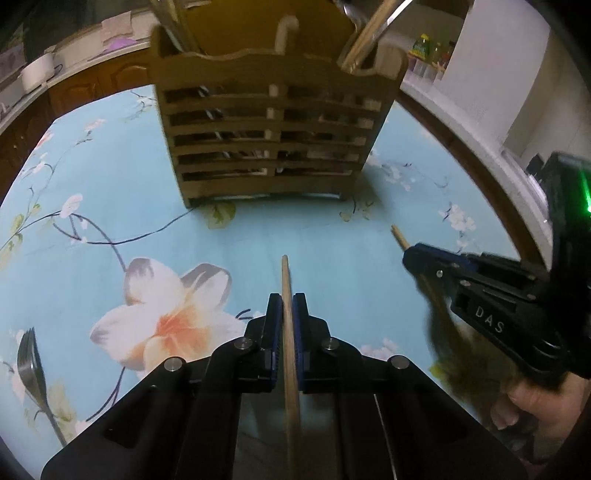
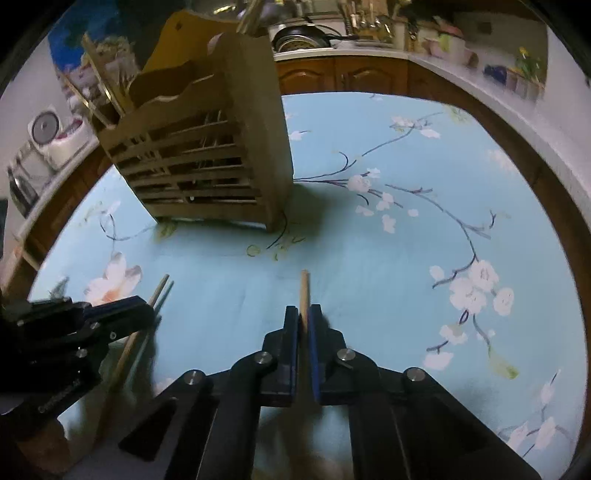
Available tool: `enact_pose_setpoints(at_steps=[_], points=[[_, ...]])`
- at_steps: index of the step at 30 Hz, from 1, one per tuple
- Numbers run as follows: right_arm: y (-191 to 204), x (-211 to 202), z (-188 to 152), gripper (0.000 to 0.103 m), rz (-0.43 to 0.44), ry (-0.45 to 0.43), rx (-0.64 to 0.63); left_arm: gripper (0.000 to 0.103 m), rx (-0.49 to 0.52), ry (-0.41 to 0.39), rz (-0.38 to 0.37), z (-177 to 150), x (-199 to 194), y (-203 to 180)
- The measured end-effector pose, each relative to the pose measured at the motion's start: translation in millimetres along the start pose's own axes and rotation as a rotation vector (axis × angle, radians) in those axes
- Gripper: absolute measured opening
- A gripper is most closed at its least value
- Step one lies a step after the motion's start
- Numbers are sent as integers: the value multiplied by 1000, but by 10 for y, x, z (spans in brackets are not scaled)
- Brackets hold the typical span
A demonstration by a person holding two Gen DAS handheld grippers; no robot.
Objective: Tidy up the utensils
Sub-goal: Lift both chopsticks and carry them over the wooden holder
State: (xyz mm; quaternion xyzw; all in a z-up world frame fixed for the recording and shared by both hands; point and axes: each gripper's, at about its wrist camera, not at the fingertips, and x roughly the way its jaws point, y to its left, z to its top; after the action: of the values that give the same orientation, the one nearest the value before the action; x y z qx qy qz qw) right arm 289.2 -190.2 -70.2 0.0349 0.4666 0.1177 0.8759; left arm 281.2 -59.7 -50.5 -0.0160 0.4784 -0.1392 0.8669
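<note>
A slatted wooden utensil holder [image 1: 269, 136] stands on the floral blue tablecloth, with metal utensils [image 1: 373, 33] and chopsticks in it; it also shows in the right wrist view [image 2: 207, 162]. My left gripper [image 1: 287, 302] is shut on a wooden chopstick [image 1: 285, 280] pointing toward the holder. My right gripper [image 2: 304, 314] is shut on another wooden chopstick [image 2: 304, 291]. The right gripper shows at the right of the left wrist view [image 1: 417, 251]. The left gripper shows at the left of the right wrist view [image 2: 147, 310].
A metal fork [image 1: 31, 365] lies on the tablecloth [image 1: 110, 184] at the near left. Wooden cabinets [image 2: 343, 77] and a white counter with pans and jars ring the table. A rice cooker [image 2: 48, 136] sits far left.
</note>
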Motion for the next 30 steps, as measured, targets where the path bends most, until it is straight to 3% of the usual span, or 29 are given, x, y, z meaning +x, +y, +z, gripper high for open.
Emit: enact_pose_setpoints(at_steps=[14,30], points=[[163,-917,-78,5,133,-179,77,5,-62,-152,-89,-103,-931,220],[379,-1818,3,5,149,-394,49,5,-61,-327,-123,-118,-1810,335]])
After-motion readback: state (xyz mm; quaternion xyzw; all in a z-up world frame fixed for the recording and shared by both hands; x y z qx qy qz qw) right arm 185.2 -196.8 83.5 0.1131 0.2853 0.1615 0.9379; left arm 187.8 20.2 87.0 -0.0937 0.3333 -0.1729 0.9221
